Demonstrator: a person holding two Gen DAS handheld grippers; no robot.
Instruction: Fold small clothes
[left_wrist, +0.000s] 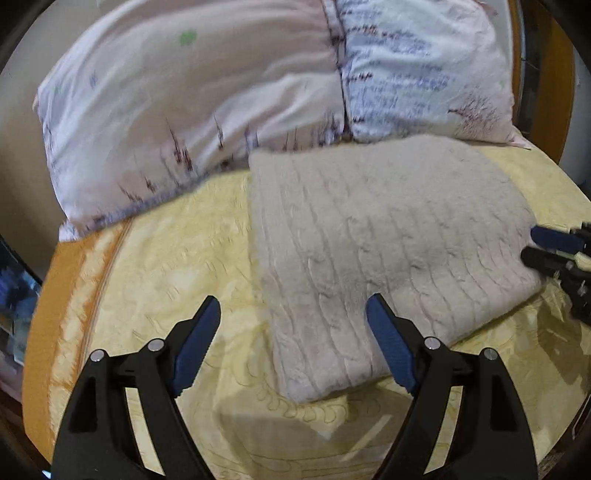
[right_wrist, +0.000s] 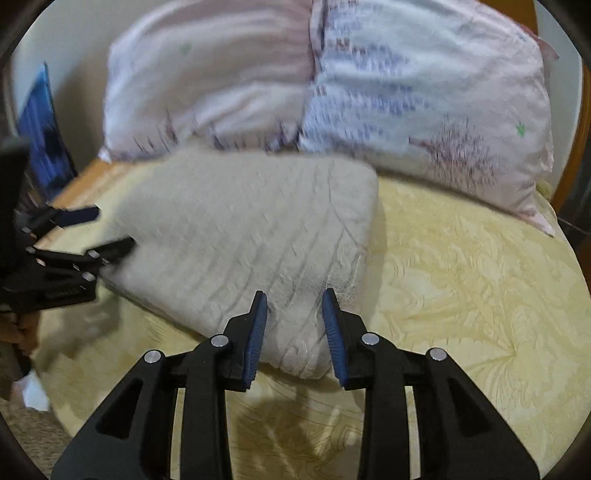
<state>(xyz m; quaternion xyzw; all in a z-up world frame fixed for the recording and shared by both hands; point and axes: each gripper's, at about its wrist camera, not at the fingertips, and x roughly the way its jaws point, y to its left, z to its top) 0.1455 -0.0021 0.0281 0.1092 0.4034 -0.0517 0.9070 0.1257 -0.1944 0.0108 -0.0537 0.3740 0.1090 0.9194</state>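
A beige cable-knit sweater (left_wrist: 388, 236) lies folded into a thick rectangle on the yellow bedspread (left_wrist: 166, 266). It also shows in the right wrist view (right_wrist: 251, 229). My left gripper (left_wrist: 293, 306) is open and empty, just above the sweater's near left corner. My right gripper (right_wrist: 294, 302) is open and empty, its fingers straddling the sweater's near right corner without pinching it. The right gripper (left_wrist: 532, 245) shows at the right edge of the left wrist view, the left gripper (right_wrist: 110, 229) at the left edge of the right wrist view.
Two pale floral pillows (left_wrist: 192, 110) (left_wrist: 424, 70) lean at the head of the bed, just behind the sweater. A wooden headboard (left_wrist: 561, 92) curves at the right. The bed's orange edge (left_wrist: 40, 332) runs along the left. Bare bedspread (right_wrist: 461, 288) lies right of the sweater.
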